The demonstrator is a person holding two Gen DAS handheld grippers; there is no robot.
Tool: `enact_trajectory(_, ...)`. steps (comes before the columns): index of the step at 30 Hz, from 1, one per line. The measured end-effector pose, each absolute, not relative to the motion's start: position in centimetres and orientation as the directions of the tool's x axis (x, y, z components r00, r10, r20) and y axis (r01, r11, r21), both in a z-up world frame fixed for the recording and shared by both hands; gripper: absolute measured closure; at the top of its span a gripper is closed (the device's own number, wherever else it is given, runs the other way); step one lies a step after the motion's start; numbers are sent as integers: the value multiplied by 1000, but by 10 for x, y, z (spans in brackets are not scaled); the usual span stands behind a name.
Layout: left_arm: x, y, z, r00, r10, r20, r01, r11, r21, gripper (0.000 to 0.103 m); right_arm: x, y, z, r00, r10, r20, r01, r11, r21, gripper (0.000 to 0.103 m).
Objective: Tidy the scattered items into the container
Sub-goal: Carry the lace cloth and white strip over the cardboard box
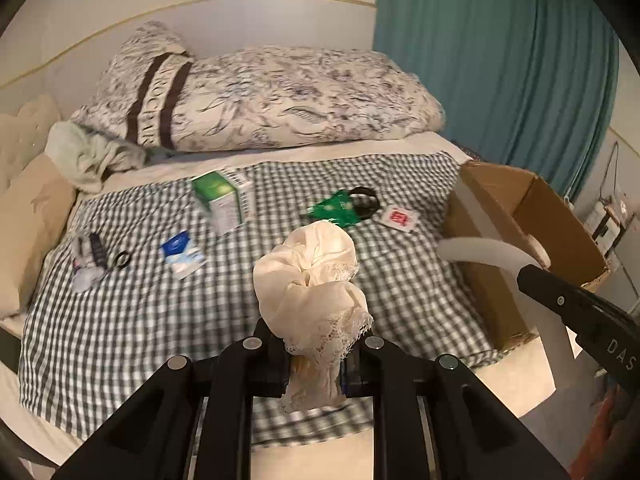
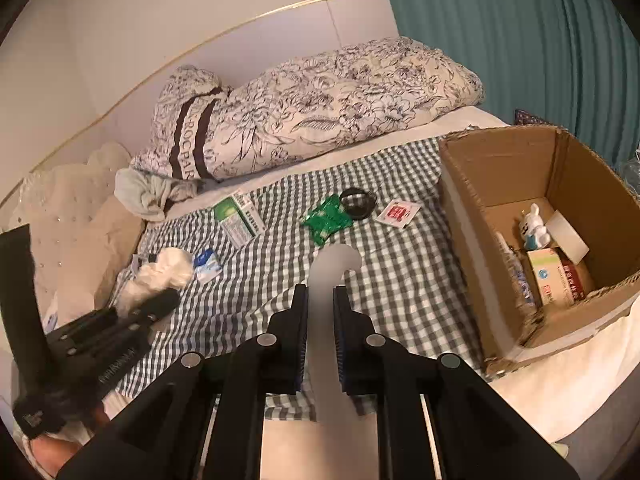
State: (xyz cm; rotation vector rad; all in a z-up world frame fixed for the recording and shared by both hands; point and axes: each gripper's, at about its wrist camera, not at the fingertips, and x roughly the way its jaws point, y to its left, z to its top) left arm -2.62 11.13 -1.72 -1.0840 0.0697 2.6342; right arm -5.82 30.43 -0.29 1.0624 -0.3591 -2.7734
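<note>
My left gripper (image 1: 316, 346) is shut on a crumpled cream cloth with lace trim (image 1: 316, 276), held up over the checked bedspread (image 1: 160, 320). In the right wrist view that cloth (image 2: 170, 266) shows at the left gripper (image 2: 160, 300), low on the left. My right gripper (image 2: 320, 296) is shut on a blurred white curved strip (image 2: 334, 268), which also sticks out in front of the open cardboard box (image 1: 532, 204). The box (image 2: 500, 168) stands at the bed's right edge and holds a white rabbit figure (image 2: 534, 226) and small cartons.
Scattered on the bedspread lie a green-white carton (image 2: 238, 216), a green packet (image 2: 326, 220), a black ring (image 2: 358, 202), a red-white sachet (image 2: 398, 212) and a blue-white packet (image 2: 208, 266). A floral duvet (image 2: 320, 112) lies behind, and a teal curtain (image 2: 520, 40) hangs at the right.
</note>
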Motion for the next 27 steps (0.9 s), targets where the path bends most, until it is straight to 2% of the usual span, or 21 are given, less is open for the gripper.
enact_trajectory(15,-33,274,23,-623,406,-668,-497,-866,-64,86,-65,420,34,-798,-95,-596,-80,-962,260,92)
enact_trajectory(27,-48,357,10,-577,425,-697,-585,-811,-10,86,-91,498,27,-792,-3,-611,-188,-950,248,92)
